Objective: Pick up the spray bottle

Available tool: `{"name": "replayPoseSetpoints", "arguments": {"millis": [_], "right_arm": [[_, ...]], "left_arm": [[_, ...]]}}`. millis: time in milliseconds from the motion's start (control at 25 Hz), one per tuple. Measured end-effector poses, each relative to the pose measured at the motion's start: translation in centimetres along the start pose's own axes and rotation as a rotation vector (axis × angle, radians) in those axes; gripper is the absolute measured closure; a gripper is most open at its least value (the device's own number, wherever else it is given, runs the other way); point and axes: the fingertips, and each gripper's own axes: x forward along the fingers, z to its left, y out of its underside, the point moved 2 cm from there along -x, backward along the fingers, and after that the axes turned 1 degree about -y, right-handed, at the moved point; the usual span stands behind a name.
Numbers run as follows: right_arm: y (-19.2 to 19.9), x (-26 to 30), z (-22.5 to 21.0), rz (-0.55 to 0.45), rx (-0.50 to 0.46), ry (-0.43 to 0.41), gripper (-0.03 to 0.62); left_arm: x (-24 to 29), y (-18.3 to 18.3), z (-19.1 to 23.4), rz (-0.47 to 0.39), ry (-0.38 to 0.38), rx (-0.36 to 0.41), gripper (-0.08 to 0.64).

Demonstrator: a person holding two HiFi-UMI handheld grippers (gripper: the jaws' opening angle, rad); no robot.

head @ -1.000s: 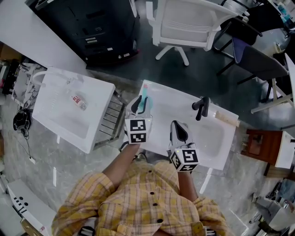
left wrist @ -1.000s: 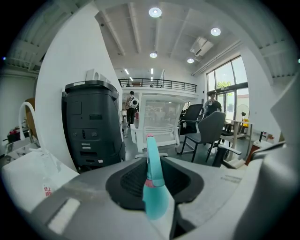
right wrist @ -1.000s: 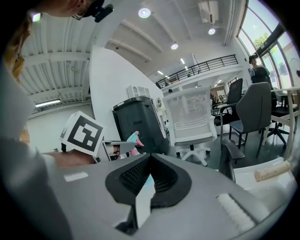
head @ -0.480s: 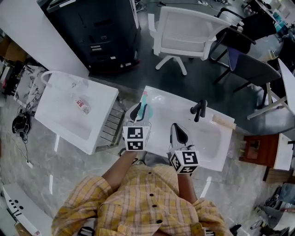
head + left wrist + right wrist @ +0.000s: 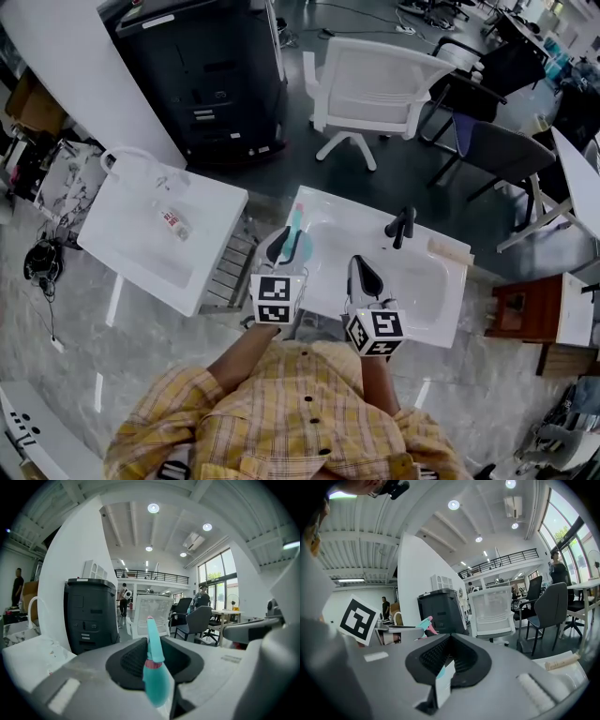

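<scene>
The spray bottle [image 5: 296, 231] is teal with a pink collar. It stands upright between the jaws of my left gripper [image 5: 284, 247], which is shut on its neck, above the left rim of the white sink [image 5: 441, 286]. In the left gripper view the spray bottle [image 5: 154, 667] fills the gap between the pads, nozzle pointing up. My right gripper [image 5: 363, 275] hangs beside it over the basin and holds nothing I can make out. Its jaws leave only a thin slit, where a white and teal sliver shows. The right gripper view catches the bottle's nozzle [image 5: 425, 623] off to the left.
A black faucet [image 5: 404, 223] stands at the sink's back rim. To the left is a second white sink unit [image 5: 159, 246] with a clear bottle [image 5: 172, 217] lying in it. A white office chair [image 5: 377, 87], a black cabinet [image 5: 206, 70] and dark chairs stand beyond.
Both grippers have risen, and the left one has carried the spray bottle up from the sink's left rim. The left jaws stay shut on the bottle.
</scene>
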Motion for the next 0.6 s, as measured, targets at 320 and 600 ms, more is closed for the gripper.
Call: {"name": "replayPoseSetpoints", "arguments": {"millis": [320, 600], "right_arm": [[-1.0, -1.2, 2.4, -0.033, -0.038, -0.009, 0.592], [-1.5, -2.6, 3.6, -0.064, -0.056, 0.003, 0.593]], "left_arm": [[-3.6, -1.2, -0.1, -0.047, 0.02, 0.025, 0.474], [-6.2, -1.5, -0.7, -0.077, 0.056, 0.037, 0.474]]}}
